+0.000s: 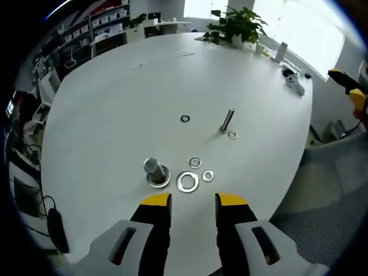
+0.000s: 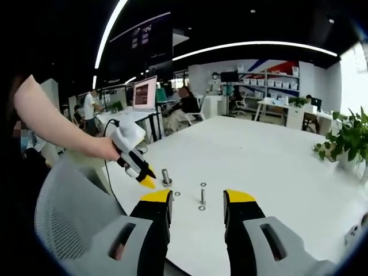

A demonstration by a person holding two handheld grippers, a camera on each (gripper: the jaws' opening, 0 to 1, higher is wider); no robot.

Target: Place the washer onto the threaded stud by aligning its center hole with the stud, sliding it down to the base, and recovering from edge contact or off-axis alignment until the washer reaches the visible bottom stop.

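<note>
A short threaded stud (image 1: 154,169) stands upright on the white table (image 1: 115,103), with a flat ring at its base. A large washer (image 1: 187,181) lies flat just right of it, and two small washers (image 1: 195,163) (image 1: 207,175) lie close by. My left gripper (image 1: 194,201) is open and empty, hovering just short of the large washer. In the right gripper view, my right gripper (image 2: 198,198) is open with nothing in it, back from the parts. There the left gripper (image 2: 146,180), held by a hand, hangs beside the stud (image 2: 166,176).
A loose bolt (image 1: 227,119) lies farther out with a small washer (image 1: 232,134) at its end, and a black ring (image 1: 185,118) lies to its left. A potted plant (image 1: 236,26) and a white device (image 1: 294,83) sit at the far edge. A grey mesh chair (image 2: 63,224) stands by the table's near edge.
</note>
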